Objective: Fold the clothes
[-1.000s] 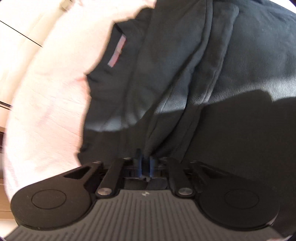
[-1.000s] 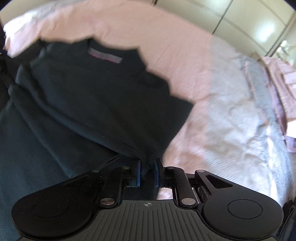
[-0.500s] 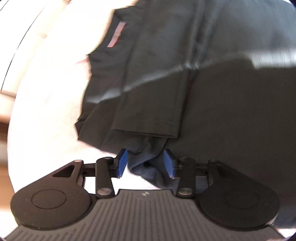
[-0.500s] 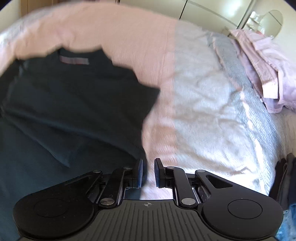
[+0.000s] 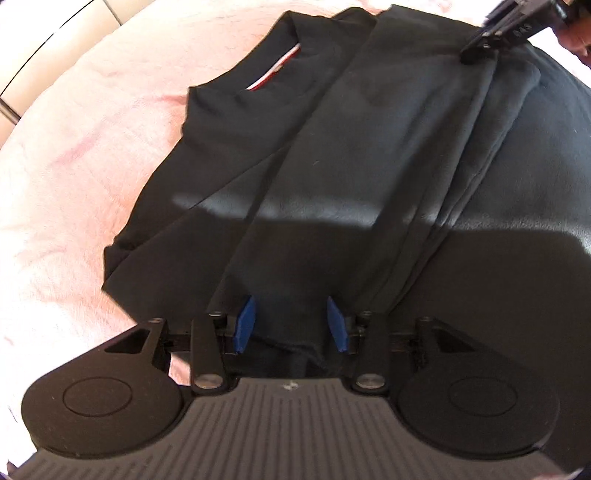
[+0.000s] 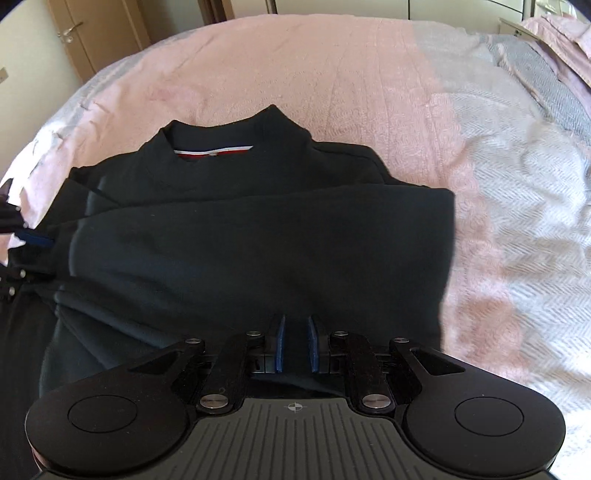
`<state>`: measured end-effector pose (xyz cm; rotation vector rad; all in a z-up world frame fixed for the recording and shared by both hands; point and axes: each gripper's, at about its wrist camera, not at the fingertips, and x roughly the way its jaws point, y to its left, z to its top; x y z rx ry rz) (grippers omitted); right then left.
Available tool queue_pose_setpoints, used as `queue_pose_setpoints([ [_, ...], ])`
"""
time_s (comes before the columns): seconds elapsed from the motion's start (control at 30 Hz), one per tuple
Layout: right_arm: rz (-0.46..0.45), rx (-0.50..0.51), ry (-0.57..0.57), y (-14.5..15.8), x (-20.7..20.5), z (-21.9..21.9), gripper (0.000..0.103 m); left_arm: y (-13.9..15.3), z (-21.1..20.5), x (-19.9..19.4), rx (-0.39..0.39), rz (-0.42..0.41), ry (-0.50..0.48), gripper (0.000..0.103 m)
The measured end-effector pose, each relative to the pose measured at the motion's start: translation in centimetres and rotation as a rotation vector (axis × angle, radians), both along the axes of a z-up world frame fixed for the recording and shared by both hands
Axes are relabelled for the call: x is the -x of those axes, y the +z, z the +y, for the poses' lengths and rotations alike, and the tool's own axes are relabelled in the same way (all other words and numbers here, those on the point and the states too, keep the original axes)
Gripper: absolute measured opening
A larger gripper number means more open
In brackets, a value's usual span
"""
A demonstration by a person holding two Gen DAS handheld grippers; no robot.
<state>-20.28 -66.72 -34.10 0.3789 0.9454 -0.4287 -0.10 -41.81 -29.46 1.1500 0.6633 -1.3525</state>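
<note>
1. Left hand-held gripper (image 5: 291, 325): its blue pads (image 5: 245, 325) stand apart — the jaws have just been opening. Dark cloth lies between them, but neither pad presses on it; a loose hem sits just below the gap.
2. Right hand-held gripper (image 6: 294, 343): the pads (image 6: 280, 343) stand a narrow gap apart, with dark cloth in the gap. Whether they pinch it, I cannot tell.
3. The shirt (image 6: 258, 236) — black, long-sleeved — lies flat on the bed (image 6: 332, 74), chest down toward the right wrist camera and neck away from it.
4. A sleeve (image 6: 266, 221) is folded straight across the body, from the right edge to the left, just below the shoulders.
5. In the left wrist view the same fold runs as long parallel creases away from the gripper toward the far edge, and a shadow covers the near half of the shirt (image 5: 369, 147).
6. The collar (image 6: 218, 147) lies beyond the sleeve, with a red-and-white tape showing inside it.
7. A pink blanket (image 6: 295, 66) covers the bed under and beyond the shirt; to the right it meets a grey herringbone cover (image 6: 524, 221).
8. At the far right corner lies a pink garment (image 6: 561, 40), well apart from the shirt.
9. At the back left stands a wooden door (image 6: 96, 29).
</note>
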Motion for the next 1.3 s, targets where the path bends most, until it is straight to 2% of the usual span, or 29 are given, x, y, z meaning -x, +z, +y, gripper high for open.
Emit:
queue_pose_setpoints([
  [0.17,0.075,0.008,-0.107,1.7,3.4,-0.4,0.014,2.4,1.7,0.8,-0.02,-0.06,0.031,0.039],
  [0.2,0.07,0.017,-0.115,2.6,3.8,0.1,0.014,3.2,2.4,1.3,-0.014,-0.072,0.034,0.039],
  [0.3,0.018,0.006,-0.093,4.6,4.9,2.1,0.014,4.6,4.1,3.3,-0.001,-0.041,0.063,0.042],
  [0.37,0.018,-0.039,-0.055,4.3,5.0,3.8,0.014,4.0,5.3,4.8,-0.035,-0.014,0.082,0.042],
  [0.43,0.064,-0.11,-0.023,2.7,5.2,5.4,0.017,2.3,6.3,6.2,-0.105,0.007,0.108,0.043],
  [0.53,0.124,-0.162,-0.024,1.0,6.2,6.8,0.028,1.1,8.1,7.8,-0.159,-0.01,0.119,0.043],
  [0.6,0.136,-0.17,-0.047,1.6,7.2,7.4,0.033,1.6,9.3,8.3,-0.155,-0.005,0.124,0.043],
  [0.73,0.171,-0.148,-0.085,3.6,9.3,9.8,0.051,3.5,12.2,9.0,-0.135,0.015,0.11,0.045],
  [0.93,0.155,-0.095,-0.183,8.5,12.9,17.4,0.065,7.2,17.6,10.7,-0.051,0.046,0.0,0.048],
  [1.13,0.163,-0.043,-0.242,12.6,13.8,25.6,0.067,11.2,22.1,11.3,0.061,0.061,-0.06,0.057],
  [1.3,0.144,-0.006,-0.281,15.3,14.6,30.6,0.067,13.0,25.1,11.2,0.096,0.059,-0.066,0.062],
])
